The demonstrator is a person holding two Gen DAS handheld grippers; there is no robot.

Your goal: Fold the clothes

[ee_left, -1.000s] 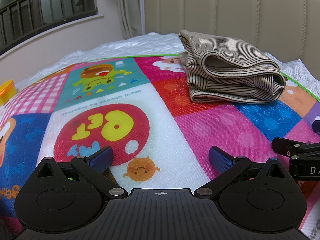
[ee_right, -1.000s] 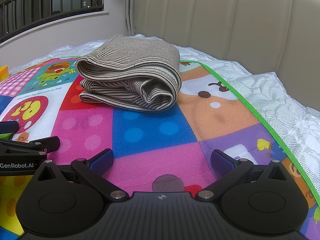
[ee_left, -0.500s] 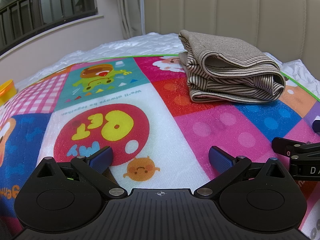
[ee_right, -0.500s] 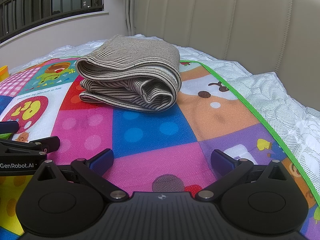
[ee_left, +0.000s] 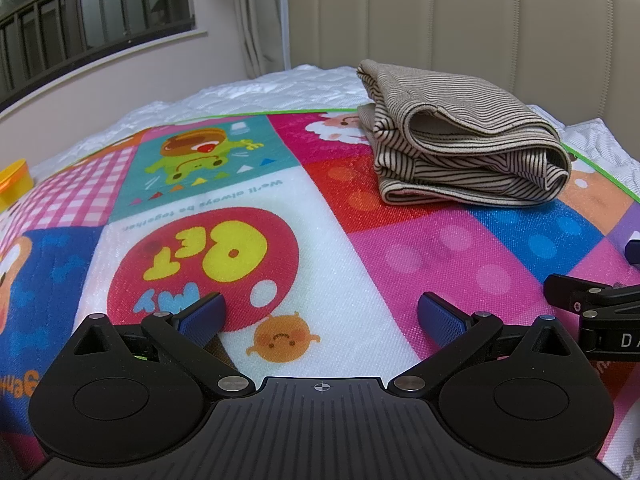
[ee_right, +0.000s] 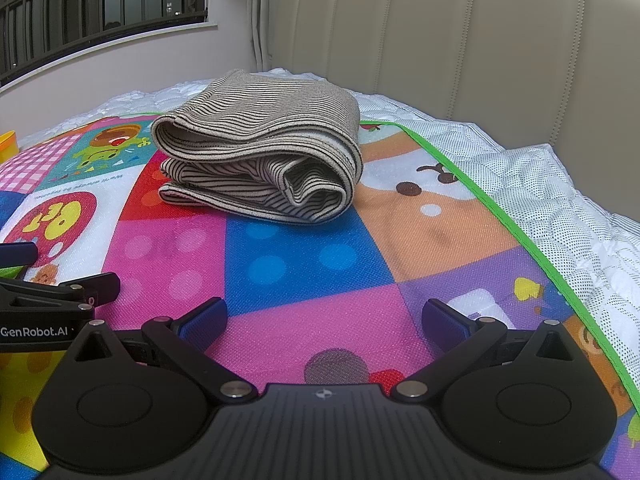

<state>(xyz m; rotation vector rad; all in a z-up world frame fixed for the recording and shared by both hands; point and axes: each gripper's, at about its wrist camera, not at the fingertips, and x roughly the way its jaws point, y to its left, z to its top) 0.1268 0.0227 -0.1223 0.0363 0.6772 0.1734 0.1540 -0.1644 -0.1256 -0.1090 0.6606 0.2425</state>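
A beige striped garment (ee_left: 460,148) lies folded in a thick bundle on the colourful play mat (ee_left: 280,208), at the far right of the left wrist view. It also shows in the right wrist view (ee_right: 260,160), ahead and a little left. My left gripper (ee_left: 320,316) is open and empty, low over the mat, well short of the garment. My right gripper (ee_right: 324,316) is open and empty too, just above the mat (ee_right: 312,264) and short of the bundle. Each gripper's side shows at the edge of the other's view.
The mat covers a white quilted mattress (ee_right: 560,200). A beige padded headboard (ee_right: 460,48) stands behind the garment. A yellow container (ee_left: 14,178) sits at the far left. A window with dark railings (ee_left: 92,36) is in the back wall.
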